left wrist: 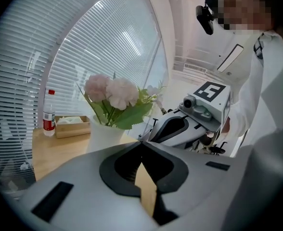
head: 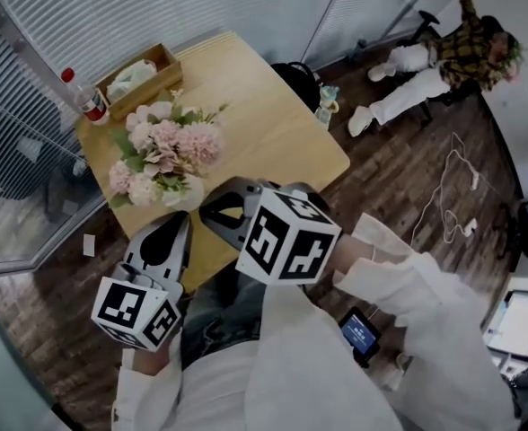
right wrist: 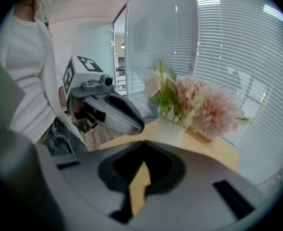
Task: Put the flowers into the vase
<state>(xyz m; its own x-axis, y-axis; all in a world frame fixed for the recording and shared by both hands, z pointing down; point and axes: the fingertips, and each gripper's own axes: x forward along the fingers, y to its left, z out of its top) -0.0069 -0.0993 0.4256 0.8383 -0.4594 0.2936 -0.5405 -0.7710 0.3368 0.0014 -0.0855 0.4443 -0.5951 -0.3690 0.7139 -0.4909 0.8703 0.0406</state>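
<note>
Pink and cream flowers stand in a white vase near the front edge of the wooden table. Both grippers hover just in front of the vase, close together. My left gripper is shut with nothing between its jaws; its tips meet in the left gripper view, pointing at the vase and flowers. My right gripper is also shut and empty, with the vase and flowers just beyond it. Each gripper shows in the other's view.
A red-capped water bottle and a wooden tissue box sit at the table's far left. A person lounges on a chair at the far right. Cables and a phone lie on the floor. Blinds line the glass walls.
</note>
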